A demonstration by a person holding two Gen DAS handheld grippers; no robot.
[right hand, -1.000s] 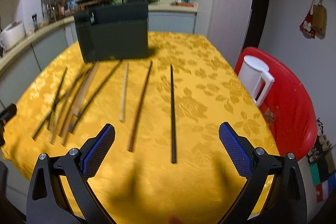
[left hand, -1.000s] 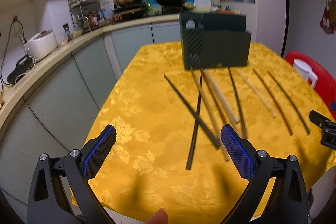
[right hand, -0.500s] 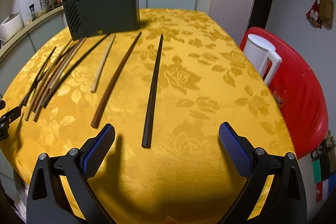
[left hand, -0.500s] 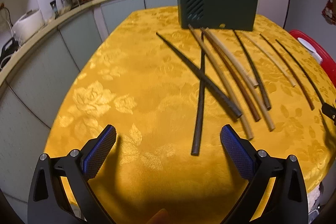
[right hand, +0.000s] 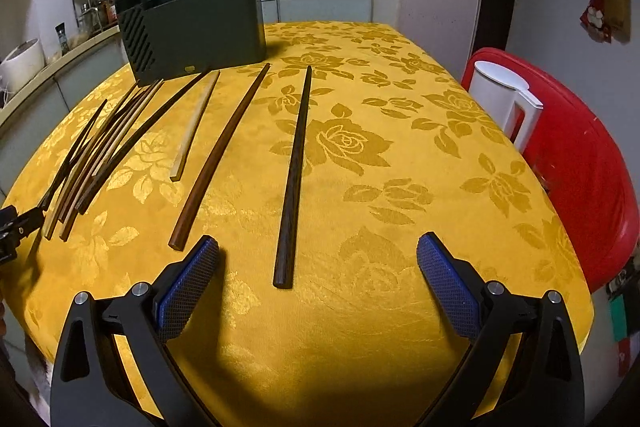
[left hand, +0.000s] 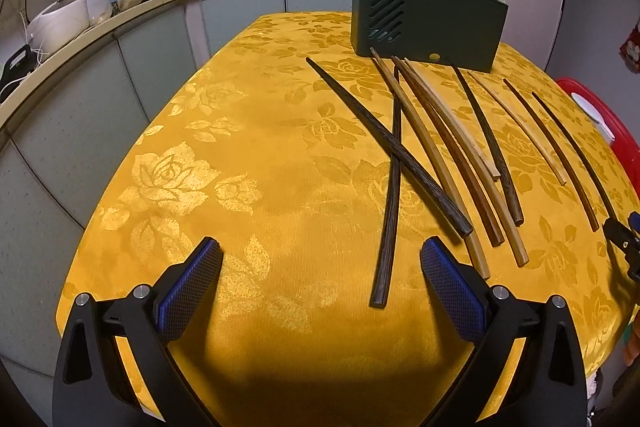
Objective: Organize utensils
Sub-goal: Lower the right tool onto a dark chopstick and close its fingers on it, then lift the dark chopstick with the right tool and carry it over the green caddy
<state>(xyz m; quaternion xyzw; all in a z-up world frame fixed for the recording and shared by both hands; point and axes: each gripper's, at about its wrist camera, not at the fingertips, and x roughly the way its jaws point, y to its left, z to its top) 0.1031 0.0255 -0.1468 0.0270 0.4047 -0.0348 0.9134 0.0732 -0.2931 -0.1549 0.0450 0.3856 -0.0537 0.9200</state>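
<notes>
From the left wrist we see our left tongs [left hand: 320, 279] spread wide and empty, hanging low over the near edge of the yellow tabletop [left hand: 248, 131]. Just ahead of its right pad lies the butt of a dark chopstick [left hand: 390, 195], which crosses under another dark chopstick [left hand: 384, 143]; beside them a loose fan of brown and pale chopsticks [left hand: 460, 147] runs back to the dark green utensil holder [left hand: 432, 23]. Nothing is touched. We judge this the approach to a first pick: the next move calls for shifting slightly right, straddling that near butt and closing on it alone.

From the right wrist, our right tongs [right hand: 318, 281] also stand wide, though they have just been closing a little, with nothing between the pads. The black chopstick [right hand: 296, 167] lies lengthwise with its thick end just short of the gap, a brown chopstick [right hand: 222, 155] to its left. A small advance and descent should bracket it.
</notes>
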